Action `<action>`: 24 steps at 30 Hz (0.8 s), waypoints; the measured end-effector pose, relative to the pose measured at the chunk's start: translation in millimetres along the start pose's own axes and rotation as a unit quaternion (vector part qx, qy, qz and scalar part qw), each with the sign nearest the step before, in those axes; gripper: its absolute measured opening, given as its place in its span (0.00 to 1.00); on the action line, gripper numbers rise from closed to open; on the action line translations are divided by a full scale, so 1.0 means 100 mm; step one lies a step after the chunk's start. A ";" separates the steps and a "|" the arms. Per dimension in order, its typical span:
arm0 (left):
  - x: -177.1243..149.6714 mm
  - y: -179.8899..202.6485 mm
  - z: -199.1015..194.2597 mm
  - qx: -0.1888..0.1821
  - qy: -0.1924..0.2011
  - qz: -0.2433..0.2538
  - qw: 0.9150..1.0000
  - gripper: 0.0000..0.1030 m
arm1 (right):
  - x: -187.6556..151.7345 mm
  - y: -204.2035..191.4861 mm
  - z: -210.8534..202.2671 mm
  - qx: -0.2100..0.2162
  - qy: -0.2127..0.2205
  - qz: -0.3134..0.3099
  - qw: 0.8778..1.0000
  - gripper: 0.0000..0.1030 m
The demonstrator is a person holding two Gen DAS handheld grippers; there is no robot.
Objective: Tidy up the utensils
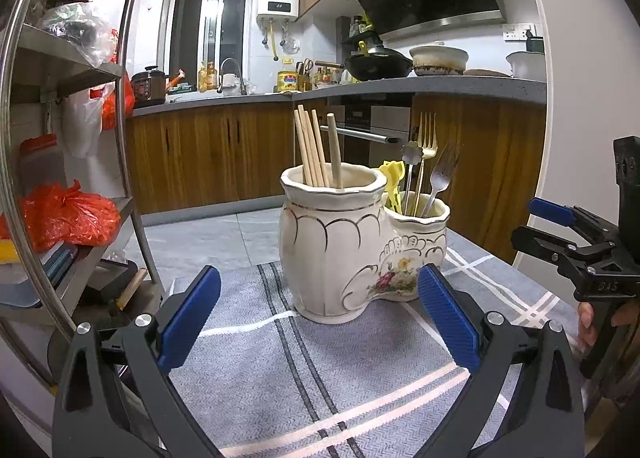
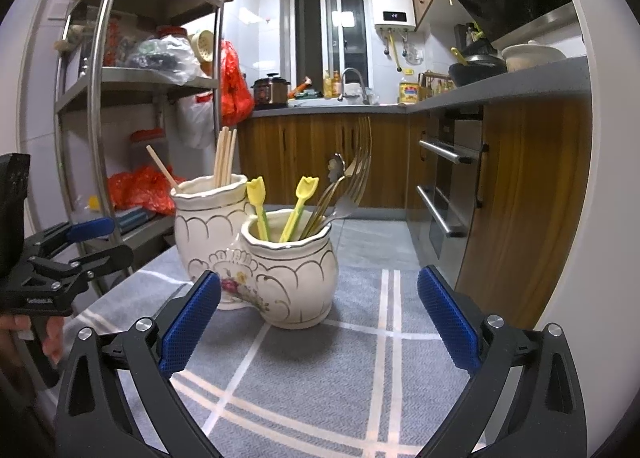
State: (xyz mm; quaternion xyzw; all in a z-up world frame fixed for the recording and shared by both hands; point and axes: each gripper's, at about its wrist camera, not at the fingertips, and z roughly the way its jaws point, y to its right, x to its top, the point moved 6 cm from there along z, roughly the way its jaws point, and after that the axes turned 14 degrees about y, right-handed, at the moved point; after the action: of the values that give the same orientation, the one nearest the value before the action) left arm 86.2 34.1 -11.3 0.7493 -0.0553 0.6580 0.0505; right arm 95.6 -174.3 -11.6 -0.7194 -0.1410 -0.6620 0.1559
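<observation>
A cream ceramic double-pot holder (image 1: pixel 340 254) stands on a grey striped cloth (image 1: pixel 280 370). Its taller pot holds wooden chopsticks (image 1: pixel 310 148); its shorter pot (image 2: pixel 292 278) holds forks (image 1: pixel 426 154) and yellow picks (image 2: pixel 298 204). My left gripper (image 1: pixel 320 314) is open and empty, just in front of the holder. My right gripper (image 2: pixel 319 318) is open and empty, also close in front of the holder. Each gripper shows from the side in the other view: the right one (image 1: pixel 560 234) and the left one (image 2: pixel 80 242).
A steel shelf rack (image 2: pixel 96 138) with bags and boxes stands to the left of the table. Wooden kitchen cabinets (image 1: pixel 208 154) and an oven (image 2: pixel 448 194) lie behind and to the right. The cloth (image 2: pixel 360 370) covers the table in front of the holder.
</observation>
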 end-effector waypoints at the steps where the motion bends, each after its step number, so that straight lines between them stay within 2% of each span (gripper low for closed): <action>1: 0.00 -0.01 0.01 0.002 -0.003 -0.002 1.000 0.94 | 0.00 -0.01 0.00 0.000 0.000 -0.002 1.000 0.95; 9: -0.03 -0.08 0.01 0.008 -0.004 -0.021 1.000 0.95 | 0.00 -0.01 0.00 -0.003 0.002 -0.004 1.000 0.95; 24: -0.01 -0.08 -0.01 0.005 0.005 -0.014 1.000 0.95 | 0.00 0.01 -0.01 -0.005 0.003 -0.004 1.000 0.95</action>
State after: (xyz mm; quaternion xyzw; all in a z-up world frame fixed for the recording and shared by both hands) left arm 86.0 41.8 -12.1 0.7472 -0.0416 0.6609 0.0561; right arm 95.5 -175.2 -11.3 -0.7177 -0.1404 -0.6652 0.1503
